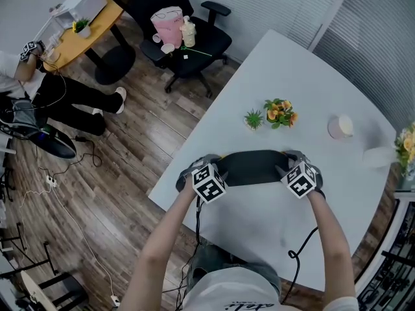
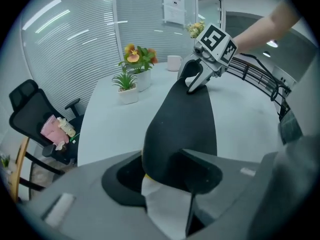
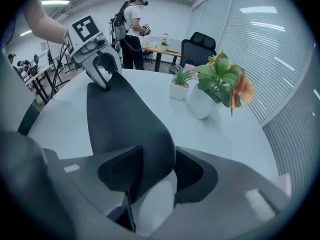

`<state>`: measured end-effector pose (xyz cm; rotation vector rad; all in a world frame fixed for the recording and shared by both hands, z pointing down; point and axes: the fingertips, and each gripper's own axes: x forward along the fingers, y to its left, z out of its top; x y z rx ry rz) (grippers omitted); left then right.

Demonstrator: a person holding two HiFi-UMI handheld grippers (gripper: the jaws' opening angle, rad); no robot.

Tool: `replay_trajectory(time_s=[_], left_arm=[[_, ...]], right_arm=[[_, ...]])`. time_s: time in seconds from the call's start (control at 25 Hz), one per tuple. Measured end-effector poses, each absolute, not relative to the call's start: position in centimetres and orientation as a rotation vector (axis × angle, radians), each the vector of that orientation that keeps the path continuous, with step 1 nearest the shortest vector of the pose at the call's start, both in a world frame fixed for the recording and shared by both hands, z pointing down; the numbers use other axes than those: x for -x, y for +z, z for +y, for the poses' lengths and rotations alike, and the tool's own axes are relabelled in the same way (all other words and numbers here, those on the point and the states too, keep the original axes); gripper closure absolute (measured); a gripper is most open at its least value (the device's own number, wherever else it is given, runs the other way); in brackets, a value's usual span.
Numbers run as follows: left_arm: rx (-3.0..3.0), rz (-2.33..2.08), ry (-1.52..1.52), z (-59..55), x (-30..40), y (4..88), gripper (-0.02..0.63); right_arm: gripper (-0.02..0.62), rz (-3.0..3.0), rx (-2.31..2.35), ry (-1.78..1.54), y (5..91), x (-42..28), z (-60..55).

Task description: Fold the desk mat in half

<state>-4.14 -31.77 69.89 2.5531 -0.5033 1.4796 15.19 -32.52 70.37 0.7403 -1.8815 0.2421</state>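
The dark desk mat (image 1: 253, 167) lies as a narrow strip across the white table (image 1: 259, 225), just in front of me. My left gripper (image 1: 196, 168) is at its left end and my right gripper (image 1: 297, 165) at its right end, both pointing steeply down. In the left gripper view the mat (image 2: 185, 119) arches up from between my left gripper's jaws (image 2: 167, 184) toward the right gripper (image 2: 192, 81). Both pairs of jaws stand apart, with white table showing between them. In the right gripper view the mat (image 3: 120, 119) runs from my right gripper (image 3: 152, 184) to the left gripper (image 3: 105, 71).
Two small potted plants (image 1: 253, 118) (image 1: 280, 112) stand just beyond the mat, and a white cup (image 1: 340, 127) sits to the right. The table's left edge is close to my left gripper. A black office chair (image 1: 188, 31) with a pink bag stands off the table. A person (image 3: 131, 29) stands far back.
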Motion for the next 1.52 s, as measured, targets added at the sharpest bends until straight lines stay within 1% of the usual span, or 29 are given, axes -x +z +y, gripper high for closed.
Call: replay_trajectory(time_s=[0.2, 0.36, 0.48, 0.6, 0.72, 0.88, 0.92, 1.04, 1.24, 1.44, 1.52], left_arm=[[-2.555, -0.623, 1.463, -32.7, 4.8, 69.6, 0.336], [-2.547, -0.700, 1.438, -33.0, 5.1, 69.6, 0.298], [-2.539, -0.706, 1.435, -32.7, 5.2, 69.5, 0.297], [-2.541, -0.710, 1.441, -32.3, 5.3, 69.2, 0.296], [-2.545, -0.739, 1.419, -32.0, 5.6, 68.8, 0.296], [-2.529, -0.827, 1.333, -32.0, 6.2, 67.7, 0.294], [-2.529, -0.859, 1.308, -32.0, 6.4, 67.1, 0.296], [-2.539, -0.971, 1.212, -32.2, 6.8, 65.0, 0.296], [-2.508, -1.149, 0.973, -32.7, 7.9, 61.1, 0.296], [-2.455, -1.326, 0.722, -33.2, 9.3, 56.6, 0.296], [-2.448, -1.366, 0.645, -33.0, 9.5, 54.9, 0.296]], right_arm=[[0.364, -1.885, -0.802, 0.264, 70.2, -15.4, -32.6], [0.342, -1.861, -0.840, 0.244, 70.3, -15.8, -32.8], [0.303, -1.846, -0.862, 0.228, 70.1, -16.1, -33.0], [0.279, -1.837, -0.879, 0.224, 69.9, -16.3, -32.9], [0.278, -1.835, -0.907, 0.249, 69.8, -16.5, -32.6], [0.259, -1.862, -1.006, 0.310, 69.0, -17.1, -32.3], [0.244, -1.879, -1.037, 0.324, 68.6, -17.2, -32.3], [0.261, -1.922, -1.132, 0.347, 67.1, -17.2, -32.0], [0.318, -2.028, -1.373, 0.392, 62.7, -17.2, -31.6], [0.346, -2.108, -1.618, 0.451, 57.9, -18.0, -31.1], [0.378, -2.126, -1.699, 0.434, 56.1, -18.5, -30.8]])
